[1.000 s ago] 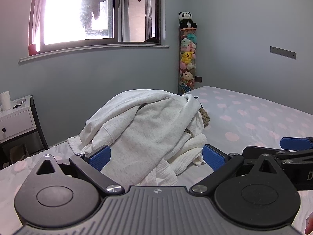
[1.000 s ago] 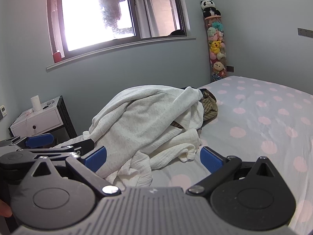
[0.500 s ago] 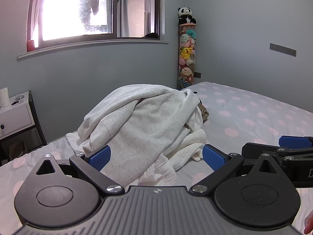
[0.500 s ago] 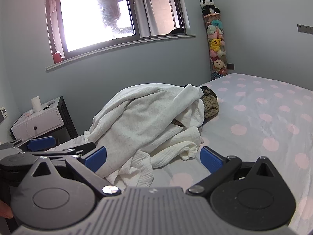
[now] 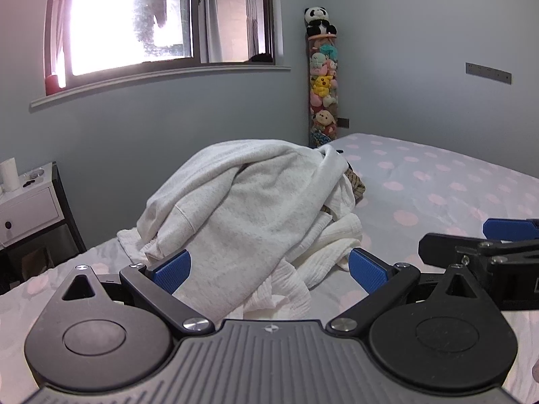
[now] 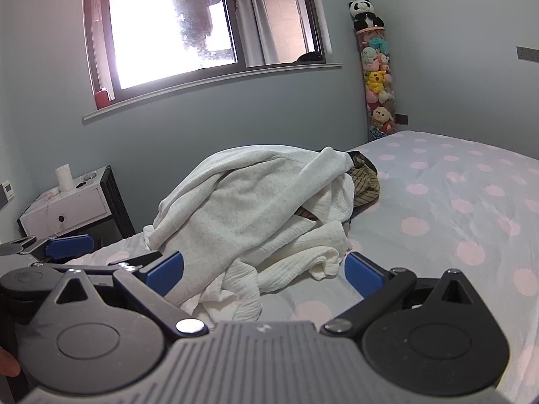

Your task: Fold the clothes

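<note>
**Both grippers face the heap, fingers apart**

The clothes (image 5: 256, 212) lie heaped, unfolded, on the bed (image 5: 448, 188), a grey sweatshirt (image 6: 242, 202) draped on top. The left gripper (image 5: 267, 267) and right gripper (image 6: 264, 271) hover side by side before the heap, fingers spread and empty, likely lined up to pinch an edge.

Most of the striped garment (image 6: 365, 183) lies buried under the white sweatshirt (image 5: 249, 208), only a brown corner poking out. The right tongs (image 5: 505, 235) run off the edge of the left view, so their far finger is lost. The window (image 6: 168, 30) glares too bright to read. Small bits atop the nightstand (image 5: 27, 198) are too tiny to tell.
</note>
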